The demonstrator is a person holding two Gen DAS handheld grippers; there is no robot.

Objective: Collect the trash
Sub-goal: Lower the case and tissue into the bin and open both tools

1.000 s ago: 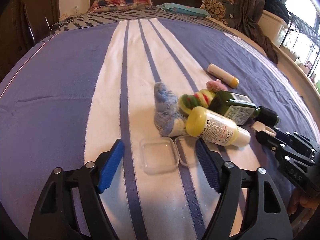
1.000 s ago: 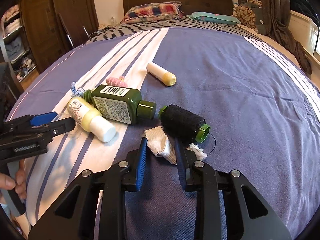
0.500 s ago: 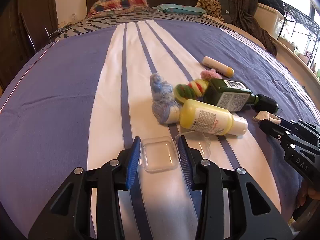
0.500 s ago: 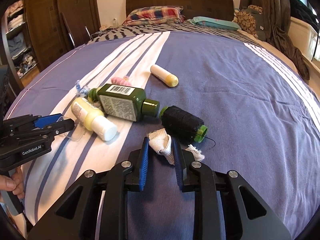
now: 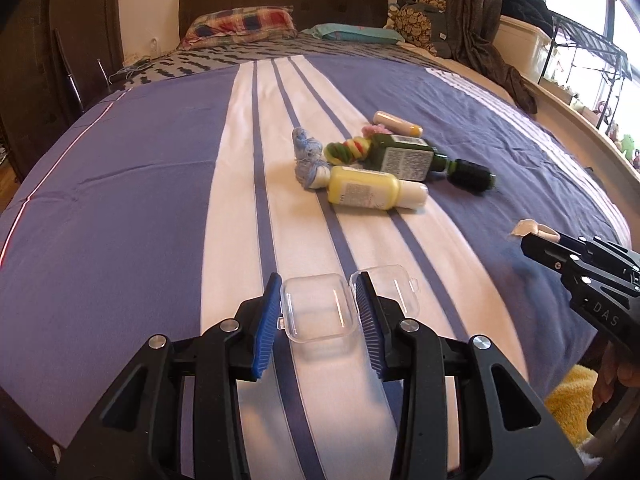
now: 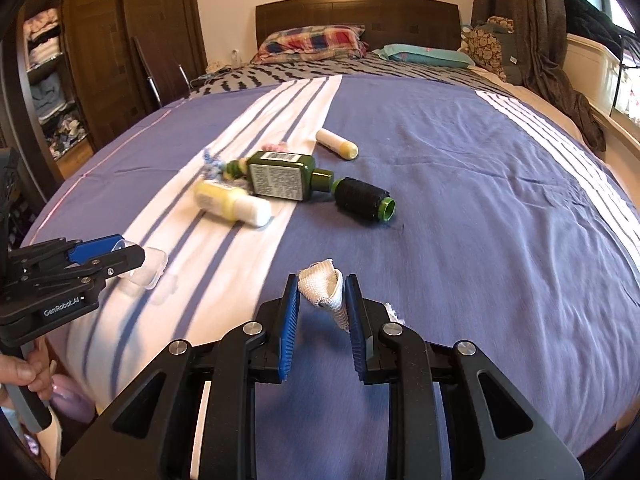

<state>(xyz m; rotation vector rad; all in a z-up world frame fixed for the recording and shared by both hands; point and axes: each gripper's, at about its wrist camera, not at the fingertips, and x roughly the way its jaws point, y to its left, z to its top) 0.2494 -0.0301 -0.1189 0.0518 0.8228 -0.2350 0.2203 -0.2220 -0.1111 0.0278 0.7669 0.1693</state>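
My left gripper (image 5: 318,308) is shut on a clear plastic case (image 5: 318,310), whose open lid (image 5: 394,288) sticks out to the right; it hangs above the bed near the front edge. The right gripper (image 6: 322,300) is shut on a scrap of white gauze (image 6: 326,286), also lifted off the cover. In the left wrist view that right gripper (image 5: 528,236) shows at the right edge with the gauze (image 5: 534,229) at its tip. In the right wrist view the left gripper (image 6: 132,256) is at the left edge with the clear case (image 6: 150,266).
A pile stays mid-bed: a yellow bottle (image 5: 370,192), a green bottle (image 5: 404,158), a black thread spool (image 5: 472,175), a blue yarn ball (image 5: 308,156), a striped yarn twist (image 5: 346,150) and a cream tube (image 5: 396,122). A yellow cloth (image 5: 572,396) lies off the bed's front right.
The left jaws closed on the clear case and lifted it back from the pile. The right gripper tightened on the gauze and drew it away from the black spool.
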